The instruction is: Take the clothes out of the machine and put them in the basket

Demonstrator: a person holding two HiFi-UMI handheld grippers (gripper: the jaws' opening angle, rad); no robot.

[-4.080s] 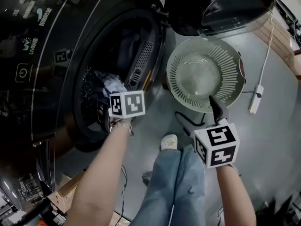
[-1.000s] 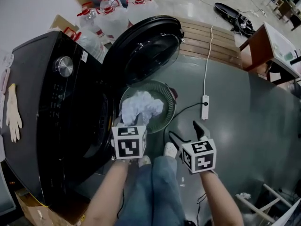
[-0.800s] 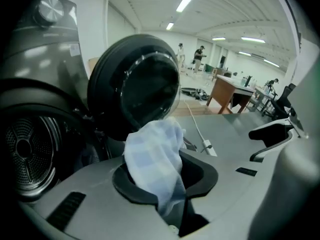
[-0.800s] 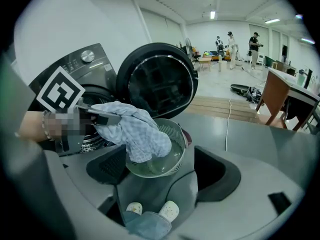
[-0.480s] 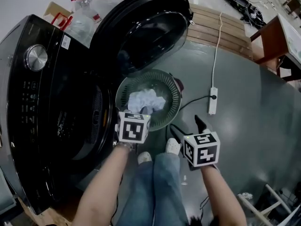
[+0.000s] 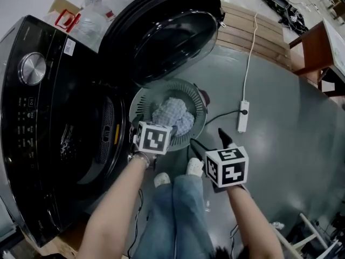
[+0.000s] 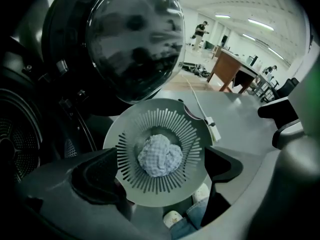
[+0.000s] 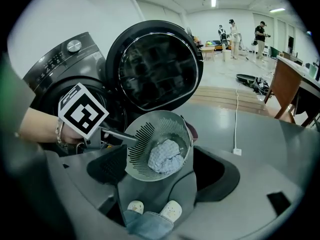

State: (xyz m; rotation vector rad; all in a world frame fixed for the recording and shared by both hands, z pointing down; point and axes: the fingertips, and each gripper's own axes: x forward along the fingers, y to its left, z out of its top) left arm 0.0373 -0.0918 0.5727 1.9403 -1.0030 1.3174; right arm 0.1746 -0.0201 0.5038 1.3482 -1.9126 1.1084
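Observation:
A crumpled checked light cloth [image 6: 173, 116] lies in the round slotted basket [image 6: 200, 108] on the floor beside the washing machine [image 6: 48, 117]. My left gripper [image 6: 155, 124] hangs over the basket's near rim, its jaws opening with nothing between them. In the left gripper view the cloth [image 7: 160, 155] sits in the basket [image 7: 116, 134] well below the left gripper [image 7: 162, 176]. My right gripper [image 6: 209, 139] is open and empty, just right of the basket. In the right gripper view the right gripper [image 8: 160, 184] looks onto basket [image 8: 145, 134] and cloth [image 8: 165, 156].
The machine's round door [image 6: 167, 31] stands open over the basket's far side; the dark drum opening [image 6: 91, 139] is to the left. A power strip [image 6: 242, 117] with its cable lies on the floor at right. The person's shoes [image 6: 193, 166] stand near the basket.
The left gripper carried the cloth from the drum, came down over the basket and let go; the cloth now lies inside. Both grippers have sunk lower.

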